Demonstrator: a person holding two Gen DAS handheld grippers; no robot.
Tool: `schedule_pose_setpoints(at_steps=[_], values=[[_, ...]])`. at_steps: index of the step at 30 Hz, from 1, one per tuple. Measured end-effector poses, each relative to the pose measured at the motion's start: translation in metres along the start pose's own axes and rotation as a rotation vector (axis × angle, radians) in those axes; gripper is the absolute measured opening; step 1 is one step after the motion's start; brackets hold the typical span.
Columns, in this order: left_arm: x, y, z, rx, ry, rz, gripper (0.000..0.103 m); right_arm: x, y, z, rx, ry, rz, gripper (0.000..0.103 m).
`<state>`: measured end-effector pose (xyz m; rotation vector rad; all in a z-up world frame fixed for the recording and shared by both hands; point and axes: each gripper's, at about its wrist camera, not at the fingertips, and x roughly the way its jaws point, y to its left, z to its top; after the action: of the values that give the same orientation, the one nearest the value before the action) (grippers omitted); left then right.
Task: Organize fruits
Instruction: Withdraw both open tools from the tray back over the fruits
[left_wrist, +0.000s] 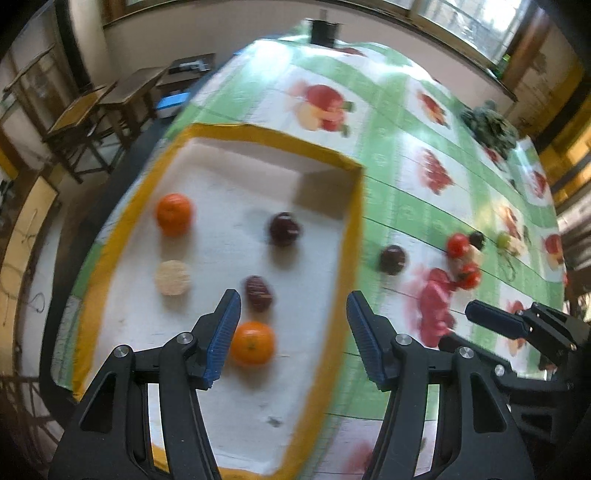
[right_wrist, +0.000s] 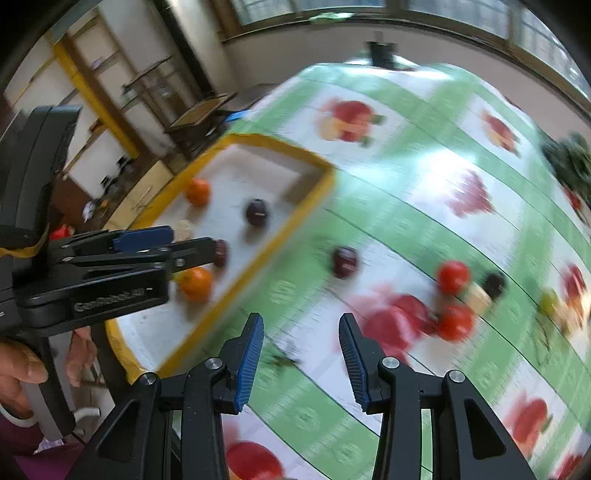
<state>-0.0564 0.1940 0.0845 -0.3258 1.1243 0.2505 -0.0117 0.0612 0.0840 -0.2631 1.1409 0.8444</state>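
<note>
Two grippers, left gripper (left_wrist: 291, 317) and right gripper (right_wrist: 301, 341), jaws parted and empty, five fruits in yellow-rimmed tray (left_wrist: 354, 221)

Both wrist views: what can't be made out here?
- Dark green heap at the table's far edge: blurred in both views, kind unclear.
- Small fruit cluster on the cloth beyond the red tomatoes: motion blur merges it with the printed fruit.
- Dark round fruit in the yellow-rimmed white tray: right wrist view, partly behind the left gripper.
</note>
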Motion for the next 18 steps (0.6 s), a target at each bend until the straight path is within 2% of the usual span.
schedule_pose_setpoints(at_steps=[3, 12, 18], values=[[0.003, -0.022, 0.001, 0.041, 0.009, -0.029, 0.067, -0.011, -0.024, -0.011, 0.056, -0.007, -0.027, 0.041], [0.022, -0.076, 0.004, 0.13, 0.044, -0.063, 0.067, -0.039, -0.076, -0.043, 0.167, -0.02, -0.081, 0.041], [0.042, -0.095, 0.008, 0.123, 0.08, -0.086, 0.067, -0.047, -0.099, -0.06, 0.213, -0.011, -0.096, 0.041]])
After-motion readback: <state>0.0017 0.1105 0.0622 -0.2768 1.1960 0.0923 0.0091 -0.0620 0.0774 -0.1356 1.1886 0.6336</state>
